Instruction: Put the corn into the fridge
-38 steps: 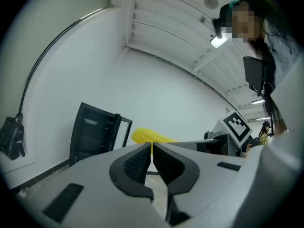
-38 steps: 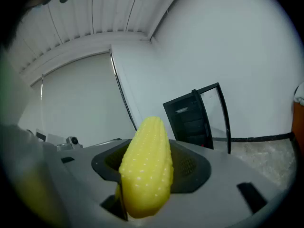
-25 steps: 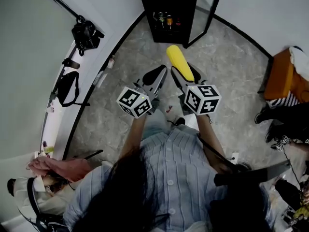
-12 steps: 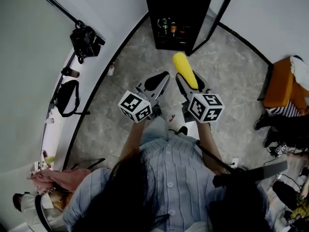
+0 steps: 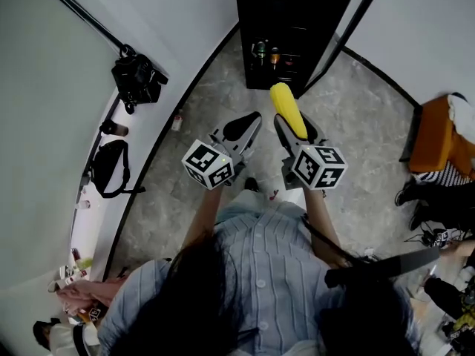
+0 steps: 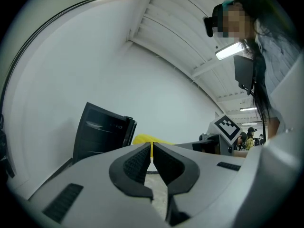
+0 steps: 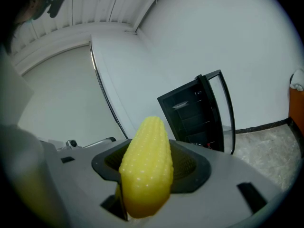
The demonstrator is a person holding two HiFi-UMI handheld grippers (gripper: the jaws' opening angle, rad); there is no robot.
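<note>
A yellow corn cob [image 5: 286, 107] [image 7: 146, 165] sticks out forward from my right gripper [image 5: 294, 128], which is shut on it. The black fridge [image 5: 289, 28] [image 7: 194, 115] stands ahead with its glass door [image 5: 347, 17] swung open to the right; bottles [image 5: 267, 53] show on a low shelf. My left gripper [image 5: 239, 128] [image 6: 151, 161] is held beside the right one, shut with nothing between its pads. In the left gripper view the fridge [image 6: 102, 132] is at the left and the corn [image 6: 145, 139] peeks over the jaws.
A camera [image 5: 137, 78] on a stand and a black bag [image 5: 111, 169] lie along the white curved ledge at the left. An orange seat [image 5: 438, 136] and people's feet [image 5: 427, 199] are at the right. Grey stone floor [image 5: 356, 102] lies before the fridge.
The person has stepped toward the fridge: it shows larger and nearer in the head view. Both grippers keep their places, and the right one still holds the corn.
</note>
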